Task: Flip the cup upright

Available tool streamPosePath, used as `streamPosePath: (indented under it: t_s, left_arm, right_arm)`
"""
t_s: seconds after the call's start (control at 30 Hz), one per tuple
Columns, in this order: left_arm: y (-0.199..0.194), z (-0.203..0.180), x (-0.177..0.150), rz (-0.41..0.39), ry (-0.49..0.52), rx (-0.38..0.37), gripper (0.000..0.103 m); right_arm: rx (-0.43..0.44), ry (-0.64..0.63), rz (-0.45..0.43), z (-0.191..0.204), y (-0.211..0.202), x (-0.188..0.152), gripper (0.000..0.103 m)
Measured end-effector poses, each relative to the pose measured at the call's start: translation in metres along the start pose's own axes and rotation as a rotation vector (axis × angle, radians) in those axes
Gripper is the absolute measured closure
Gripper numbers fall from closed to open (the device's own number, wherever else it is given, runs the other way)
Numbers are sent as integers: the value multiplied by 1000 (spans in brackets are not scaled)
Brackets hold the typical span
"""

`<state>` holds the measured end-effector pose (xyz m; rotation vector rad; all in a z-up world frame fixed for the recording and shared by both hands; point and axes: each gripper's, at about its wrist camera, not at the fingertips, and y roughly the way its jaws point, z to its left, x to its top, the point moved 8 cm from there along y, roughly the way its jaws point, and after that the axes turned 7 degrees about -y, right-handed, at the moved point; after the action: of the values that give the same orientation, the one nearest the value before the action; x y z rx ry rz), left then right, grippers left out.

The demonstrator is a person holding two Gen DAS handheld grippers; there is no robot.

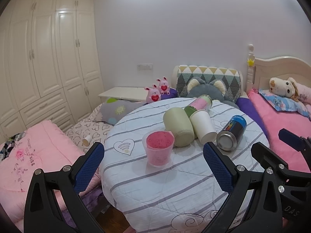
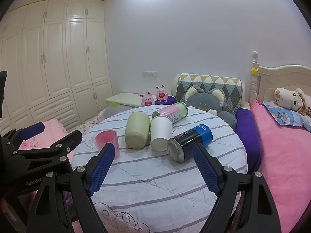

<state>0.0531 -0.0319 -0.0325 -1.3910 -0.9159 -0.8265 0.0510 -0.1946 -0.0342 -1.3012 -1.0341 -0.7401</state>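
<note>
A white paper cup (image 1: pixel 203 127) (image 2: pixel 161 132) lies on its side on the round table, its base toward me. A pale green cup (image 1: pixel 178 126) (image 2: pixel 136 130) lies on its side to its left, touching it. A clear measuring cup with pink powder (image 1: pixel 158 148) (image 2: pixel 107 141) stands upright at the front left. My left gripper (image 1: pixel 153 155) is open and empty, just in front of the measuring cup. My right gripper (image 2: pixel 152 155) is open and empty, a little in front of the white cup.
A blue and black spray can (image 1: pixel 232 133) (image 2: pixel 189 141) lies on its side to the right of the white cup. A pink and green can (image 1: pixel 199 103) (image 2: pixel 171 111) lies behind. The table (image 1: pixel 165 184) carries a striped cloth. Beds and plush toys surround it.
</note>
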Motion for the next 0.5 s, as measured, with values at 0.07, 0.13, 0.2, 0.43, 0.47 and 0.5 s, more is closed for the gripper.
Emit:
streamPosePath:
  t_s: [0.07,0.13,0.2,0.43,0.47,0.5]
  left_arm:
    - [1,0,0,2,0,1,0]
    - [1,-1,0,1,0,2,0]
    - [1,0,0,0,-2,0,0]
    - [4,-1,-2,4,1,4,0]
    - [4,-1,-2,5,0,3,0]
    - [4,-1,-1,2,-4,-1,0]
  right_arm:
    - [0,-3,3,0,1,0,19]
    - [-2,-5,7,1,3,-1,19]
    - [0,-5,10,1,4,-1,19]
    - [-1,-7,15,1,6,-2,19]
    - [-1,-8,15,1,6,-2,19]
    - [1,-7,15,2,6,-2,19]
